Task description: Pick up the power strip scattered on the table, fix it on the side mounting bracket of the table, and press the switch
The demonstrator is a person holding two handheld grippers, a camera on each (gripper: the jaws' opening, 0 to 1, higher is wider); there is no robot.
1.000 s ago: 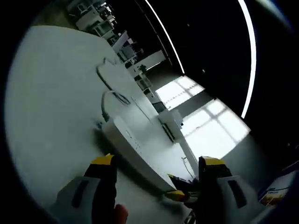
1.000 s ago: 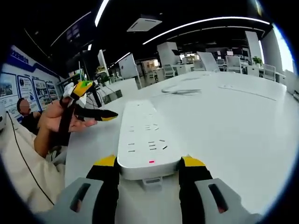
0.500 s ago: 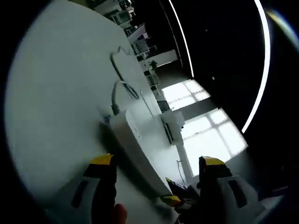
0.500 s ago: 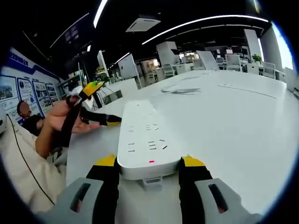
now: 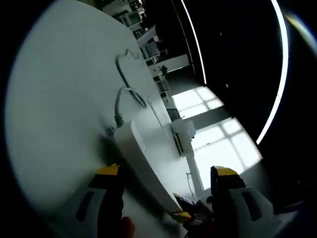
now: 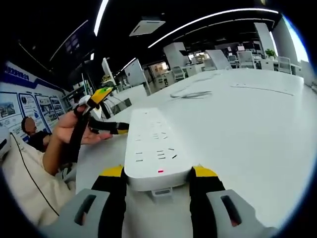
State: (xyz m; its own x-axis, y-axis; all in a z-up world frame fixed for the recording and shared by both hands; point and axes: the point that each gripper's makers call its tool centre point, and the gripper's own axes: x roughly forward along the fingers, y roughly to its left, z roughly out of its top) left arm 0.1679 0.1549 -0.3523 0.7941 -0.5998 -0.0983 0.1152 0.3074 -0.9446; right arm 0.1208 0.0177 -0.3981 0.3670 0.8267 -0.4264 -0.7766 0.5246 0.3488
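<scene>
Power strip [image 6: 153,148] clamped in right claw [image 6: 157,174]; left claw [image 5: 166,171] agape, no legible writing

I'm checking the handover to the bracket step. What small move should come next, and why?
Probably lift the power strip slightly off the table with the right tongs. Their jaws already clamp its near end, by the red switch light, while the left tongs hang open beside it, holding nothing. Its cable lies loose, so lift gently.
</scene>
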